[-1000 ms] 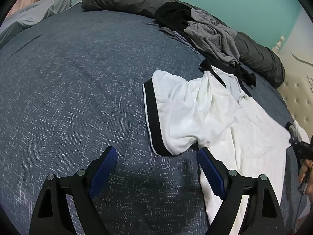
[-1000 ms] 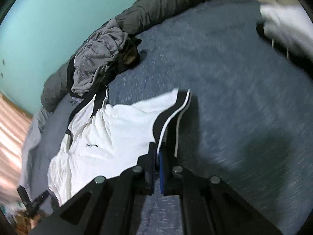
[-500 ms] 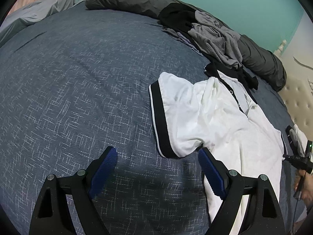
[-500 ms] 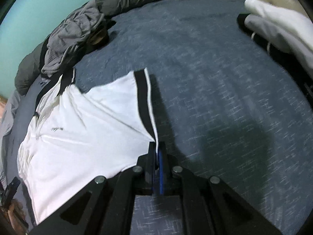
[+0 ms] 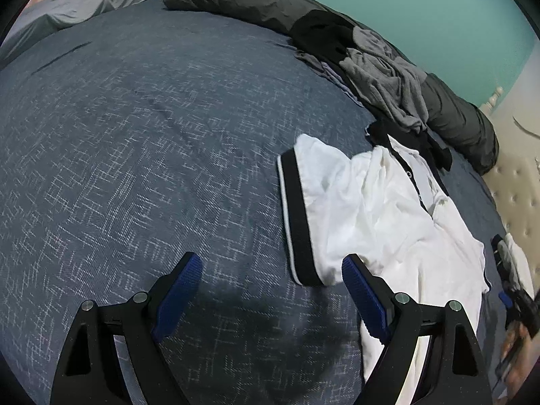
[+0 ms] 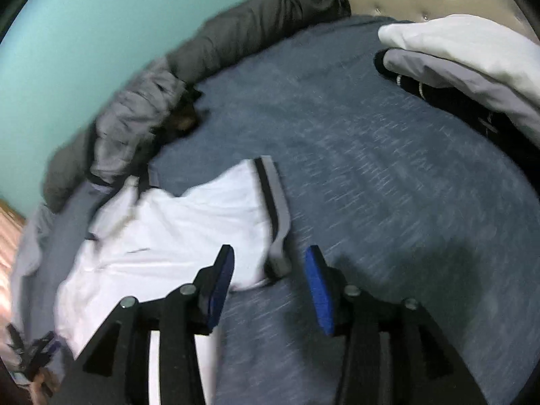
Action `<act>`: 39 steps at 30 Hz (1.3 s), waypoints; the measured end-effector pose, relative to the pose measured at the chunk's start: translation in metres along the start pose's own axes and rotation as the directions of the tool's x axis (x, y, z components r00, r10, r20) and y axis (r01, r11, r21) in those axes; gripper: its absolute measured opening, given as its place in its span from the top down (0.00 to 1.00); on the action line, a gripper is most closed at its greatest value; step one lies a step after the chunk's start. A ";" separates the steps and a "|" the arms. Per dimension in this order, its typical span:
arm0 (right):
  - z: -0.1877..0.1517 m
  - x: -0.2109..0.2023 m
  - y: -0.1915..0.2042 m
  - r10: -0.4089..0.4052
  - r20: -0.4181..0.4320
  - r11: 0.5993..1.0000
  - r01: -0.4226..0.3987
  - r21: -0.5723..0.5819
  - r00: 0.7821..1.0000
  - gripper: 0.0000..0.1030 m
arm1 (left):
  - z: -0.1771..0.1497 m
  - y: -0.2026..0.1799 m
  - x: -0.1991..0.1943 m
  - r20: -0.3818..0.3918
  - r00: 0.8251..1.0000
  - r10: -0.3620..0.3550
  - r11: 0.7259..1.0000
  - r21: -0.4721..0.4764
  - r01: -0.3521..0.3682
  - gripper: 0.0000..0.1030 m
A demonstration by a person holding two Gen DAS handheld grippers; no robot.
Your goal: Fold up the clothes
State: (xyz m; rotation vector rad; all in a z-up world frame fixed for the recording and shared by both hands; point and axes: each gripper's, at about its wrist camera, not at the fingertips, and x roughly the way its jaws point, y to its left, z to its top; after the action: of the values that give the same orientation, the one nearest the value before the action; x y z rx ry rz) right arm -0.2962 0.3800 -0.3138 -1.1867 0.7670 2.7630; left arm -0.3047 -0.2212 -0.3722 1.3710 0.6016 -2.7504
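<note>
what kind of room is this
Most likely a bedroom. A wide bed with a dark blue patterned cover fills both views, a tufted cream headboard stands at one end, and a white polo shirt lies spread on it, with a heap of grey and black clothes nearby.

Soft, even indoor light, rather dim. The left wrist view is sharp; a dark shadow lies on the blue woven bedspread (image 5: pixel 135 168) beneath the jaws. The right wrist view is smeared by motion blur, worst on the white black-trimmed polo shirt (image 6: pixel 189 229). Both views bulge fisheye-fashion, with black corners.
</note>
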 end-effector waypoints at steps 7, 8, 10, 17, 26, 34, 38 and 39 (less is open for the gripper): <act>-0.049 -0.023 0.035 0.203 0.035 0.979 -0.204 0.025 0.978 0.48 | 0.004 0.013 0.001 0.013 0.998 0.057 0.998 -0.009 -0.057 0.14; -0.054 -0.022 0.041 0.224 0.039 0.974 -0.225 0.029 0.974 0.48 | 0.005 0.014 0.000 0.020 0.997 0.070 0.998 -0.007 -0.070 0.14; -0.060 -0.019 0.048 0.248 0.037 0.968 -0.249 0.024 0.968 0.48 | 0.006 0.016 -0.002 0.032 0.995 0.097 0.995 -0.001 -0.097 0.14; -0.064 -0.006 0.058 0.302 0.015 0.953 -0.302 0.006 0.953 0.48 | 0.012 0.003 0.014 0.024 0.990 0.139 0.989 0.044 -0.140 0.14; -0.064 -0.001 0.052 0.332 0.011 0.943 -0.332 0.030 0.943 0.48 | 0.007 -0.042 0.029 0.013 0.995 0.099 0.981 0.164 -0.100 0.14; -0.062 -0.003 0.047 0.329 0.029 0.943 -0.330 0.043 0.944 0.47 | 0.017 -0.027 0.011 0.074 0.993 0.094 0.990 0.099 -0.101 0.14; -0.063 -0.003 0.047 0.334 0.025 0.941 -0.335 0.045 0.942 0.47 | 0.023 -0.007 0.005 0.085 0.983 0.162 0.984 0.060 -0.168 0.14; -0.064 -0.002 0.047 0.334 0.024 0.941 -0.335 0.046 0.942 0.47 | 0.021 -0.007 0.008 0.075 0.982 0.173 0.981 0.071 -0.178 0.14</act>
State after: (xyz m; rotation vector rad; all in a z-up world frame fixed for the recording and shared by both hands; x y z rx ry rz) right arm -0.2623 0.3099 -0.3292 -1.1158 1.1252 2.9905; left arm -0.3274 -0.2205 -0.3646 1.2694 0.3555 -2.6915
